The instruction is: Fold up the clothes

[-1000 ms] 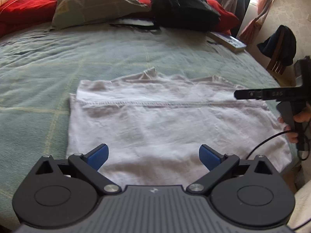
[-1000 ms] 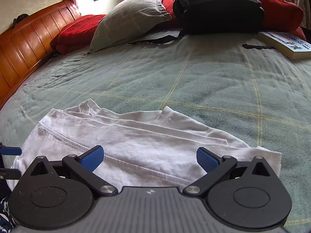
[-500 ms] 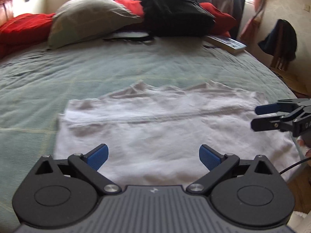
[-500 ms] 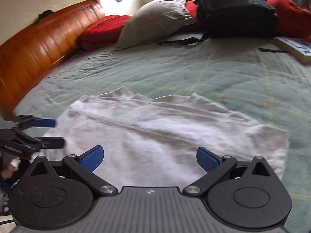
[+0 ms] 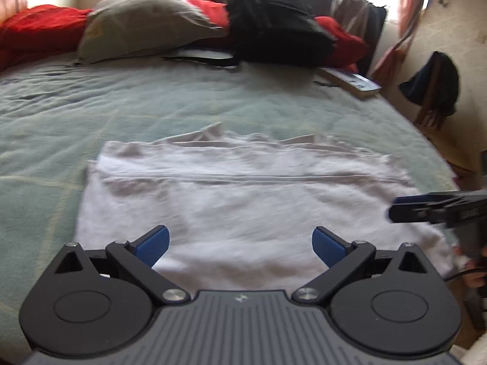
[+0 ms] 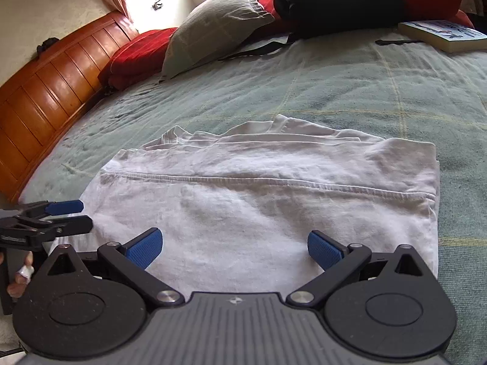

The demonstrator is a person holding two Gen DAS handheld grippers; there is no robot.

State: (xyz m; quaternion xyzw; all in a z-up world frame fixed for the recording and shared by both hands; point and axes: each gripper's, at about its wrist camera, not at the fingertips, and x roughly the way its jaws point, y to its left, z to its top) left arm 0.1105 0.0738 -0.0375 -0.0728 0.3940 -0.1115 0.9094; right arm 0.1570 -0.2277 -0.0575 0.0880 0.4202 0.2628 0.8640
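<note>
A white garment (image 5: 243,200) lies flat on the green bedspread (image 5: 152,106), folded into a wide rectangle with a stitched hem line across it. My left gripper (image 5: 240,243) hovers open over its near edge, nothing between the blue pads. My right gripper (image 6: 232,248) is also open above the near edge of the white garment (image 6: 258,200). In the right wrist view the left gripper (image 6: 86,213) shows side-on at the cloth's left corner. The left wrist view has the right gripper (image 5: 392,210) at the cloth's right side, blurred.
At the head of the bed sit a grey pillow (image 5: 143,33), red pillows (image 5: 36,30), a black backpack (image 5: 274,21) and a book (image 5: 353,82). A wooden headboard (image 6: 45,91) runs along the left. A chair with dark clothing (image 5: 432,88) stands right of the bed.
Both grippers have shifted over the garment's near edge and stayed open. The left gripper has come into the right wrist view at the left. The garment lies as before.
</note>
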